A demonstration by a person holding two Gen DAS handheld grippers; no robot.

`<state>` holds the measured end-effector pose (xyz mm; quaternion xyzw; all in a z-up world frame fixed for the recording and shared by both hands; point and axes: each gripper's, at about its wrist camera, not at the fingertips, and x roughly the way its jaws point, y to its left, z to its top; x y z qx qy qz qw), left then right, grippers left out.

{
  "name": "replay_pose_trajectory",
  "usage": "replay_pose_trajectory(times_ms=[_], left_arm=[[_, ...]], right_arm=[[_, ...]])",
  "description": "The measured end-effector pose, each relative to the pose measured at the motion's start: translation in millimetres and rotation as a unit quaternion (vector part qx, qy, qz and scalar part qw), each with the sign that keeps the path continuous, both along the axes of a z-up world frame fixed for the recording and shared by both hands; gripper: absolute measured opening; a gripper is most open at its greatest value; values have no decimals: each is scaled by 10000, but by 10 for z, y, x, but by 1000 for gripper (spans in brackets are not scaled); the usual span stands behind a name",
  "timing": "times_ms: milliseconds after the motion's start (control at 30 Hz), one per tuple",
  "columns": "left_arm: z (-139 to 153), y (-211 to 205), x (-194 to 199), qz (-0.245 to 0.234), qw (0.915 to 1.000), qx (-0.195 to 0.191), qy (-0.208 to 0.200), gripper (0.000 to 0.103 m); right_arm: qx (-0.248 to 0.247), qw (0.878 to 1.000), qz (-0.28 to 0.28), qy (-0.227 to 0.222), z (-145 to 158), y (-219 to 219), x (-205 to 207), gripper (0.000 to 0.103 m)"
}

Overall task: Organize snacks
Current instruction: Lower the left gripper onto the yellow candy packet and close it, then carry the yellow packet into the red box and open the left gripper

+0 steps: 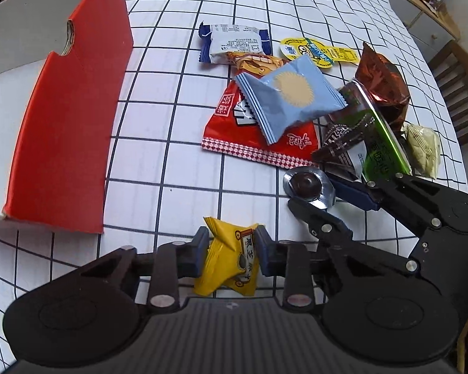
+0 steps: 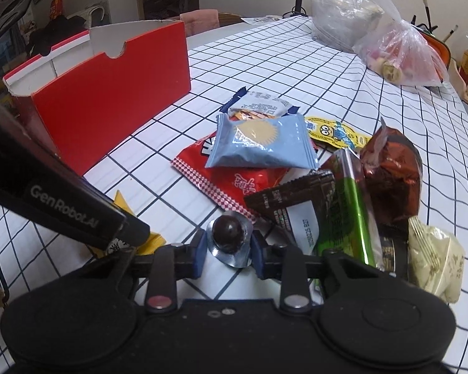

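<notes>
Progress: early. Left gripper (image 1: 231, 254) closed on yellow sachet (image 1: 231, 261), pinched btwn both pads. Right gripper (image 2: 228, 251) closed on foil-cupped chocolate ball (image 2: 228, 233), held btwn pads. Red box (image 1: 68, 131) stands open, ahead-left of left fingers; contents not visible, so nothing confirmed stowed. Remaining pile ahead of fingers, on checked cloth (image 1: 171, 162): blue packet (image 1: 288, 96) atop red packet (image 1: 255, 143), white-blue wrapper (image 1: 234, 42), brown foil pack (image 1: 383, 88), green bar (image 1: 380, 143), pale sachet (image 1: 422, 151). Est. most sorting left.
</notes>
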<state>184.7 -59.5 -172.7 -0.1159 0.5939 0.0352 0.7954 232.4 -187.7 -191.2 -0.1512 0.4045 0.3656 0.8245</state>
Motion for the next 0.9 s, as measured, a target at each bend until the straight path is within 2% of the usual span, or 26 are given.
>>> replay_pose_trajectory(times_ms=[233, 467, 900], left_arm=[[106, 38, -141, 80, 9998, -94, -132, 20], [220, 154, -335, 331, 9990, -156, -256, 19], [907, 421, -807, 597, 9921, -55, -1101, 19]], right_arm=[[201, 9996, -89, 149, 106, -141, -134, 27], [327, 9990, -126, 271, 267, -290, -316, 27], [733, 9973, -22, -19, 938, -205, -578, 27]])
